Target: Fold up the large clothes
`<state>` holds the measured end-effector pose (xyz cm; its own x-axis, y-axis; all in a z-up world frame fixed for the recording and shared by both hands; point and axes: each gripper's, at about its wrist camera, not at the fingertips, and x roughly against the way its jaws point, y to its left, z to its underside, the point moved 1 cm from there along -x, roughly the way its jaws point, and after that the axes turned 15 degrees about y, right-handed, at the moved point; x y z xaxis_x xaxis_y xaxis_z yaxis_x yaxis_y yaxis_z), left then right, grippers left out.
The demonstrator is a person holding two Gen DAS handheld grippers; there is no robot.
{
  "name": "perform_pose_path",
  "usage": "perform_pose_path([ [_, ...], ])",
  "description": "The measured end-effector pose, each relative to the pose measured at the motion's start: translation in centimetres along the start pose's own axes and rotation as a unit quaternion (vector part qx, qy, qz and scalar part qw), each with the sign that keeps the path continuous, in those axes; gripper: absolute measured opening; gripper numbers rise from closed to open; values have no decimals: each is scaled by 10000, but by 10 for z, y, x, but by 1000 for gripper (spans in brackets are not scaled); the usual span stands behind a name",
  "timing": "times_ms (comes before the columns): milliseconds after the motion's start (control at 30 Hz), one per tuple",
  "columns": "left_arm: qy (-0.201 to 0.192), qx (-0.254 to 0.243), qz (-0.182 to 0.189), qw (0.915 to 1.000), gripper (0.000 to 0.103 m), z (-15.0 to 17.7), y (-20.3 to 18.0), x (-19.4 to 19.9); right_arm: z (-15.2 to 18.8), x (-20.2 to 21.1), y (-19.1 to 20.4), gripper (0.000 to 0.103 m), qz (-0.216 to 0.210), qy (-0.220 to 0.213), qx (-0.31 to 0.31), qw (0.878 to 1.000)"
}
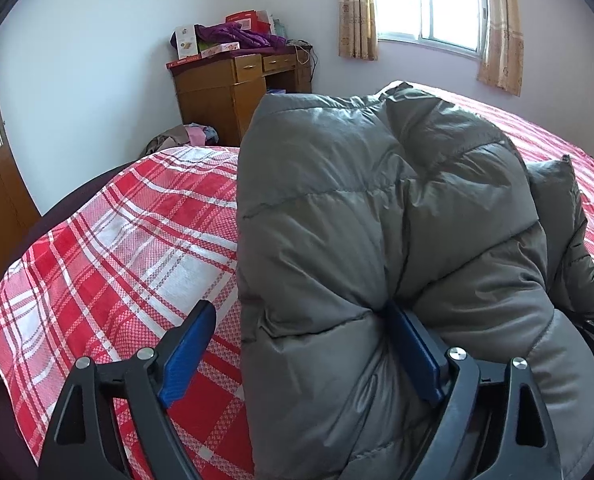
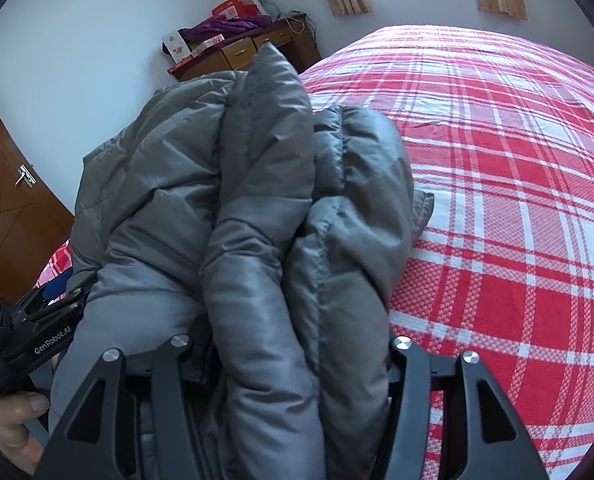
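Across the near edge of the bed (image 1: 109, 248), on its red plaid cover, a grey down jacket (image 1: 377, 216) lies bundled into thick layers, long axis running from the near edge toward the far side. Folding appears well advanced; final squaring and settling seem left. Left tool (image 1: 297, 356) stands spread, one blue pad clear over the cover, the other touching padding without pinching. Right tool (image 2: 289, 364) straddles a fold; its pads are hidden, so whether it pinches I cannot tell, possibly loosened.
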<state>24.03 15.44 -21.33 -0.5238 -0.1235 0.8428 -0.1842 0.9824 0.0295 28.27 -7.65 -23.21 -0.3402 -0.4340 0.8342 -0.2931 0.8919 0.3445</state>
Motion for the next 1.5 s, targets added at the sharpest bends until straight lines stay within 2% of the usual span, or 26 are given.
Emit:
perform_pose_path([
  [100, 61, 85, -12, 9999, 88, 0, 6, 12, -2, 5, 0, 69, 185, 12, -18, 9998],
  [167, 20, 139, -27, 9999, 88, 3, 10, 28, -4, 16, 4, 69, 352, 0, -4, 9994],
  [233, -210, 171, -52, 9996, 88, 6, 15, 53, -3, 30, 10, 69, 476, -79, 11, 9988],
  [367, -564, 228, 13, 9981, 88, 11, 21, 98, 7, 66, 27, 79, 635, -432, 216, 9968],
  [467, -706, 241, -38, 9972, 88, 14, 24, 125, 16, 88, 41, 79, 635, -611, 374, 9954],
  [700, -1253, 165, 198, 9918, 88, 18, 23, 183, 39, 135, 81, 83, 725, -1138, 731, 9882],
  [967, -1394, 105, 326, 9896, 88, 19, 23, 200, 49, 164, 99, 84, 835, -1463, 908, 9815],
  [1500, -1405, 146, 330, 9894, 88, 20, 29, 199, 55, 168, 108, 84, 829, -1536, 1043, 9791],
])
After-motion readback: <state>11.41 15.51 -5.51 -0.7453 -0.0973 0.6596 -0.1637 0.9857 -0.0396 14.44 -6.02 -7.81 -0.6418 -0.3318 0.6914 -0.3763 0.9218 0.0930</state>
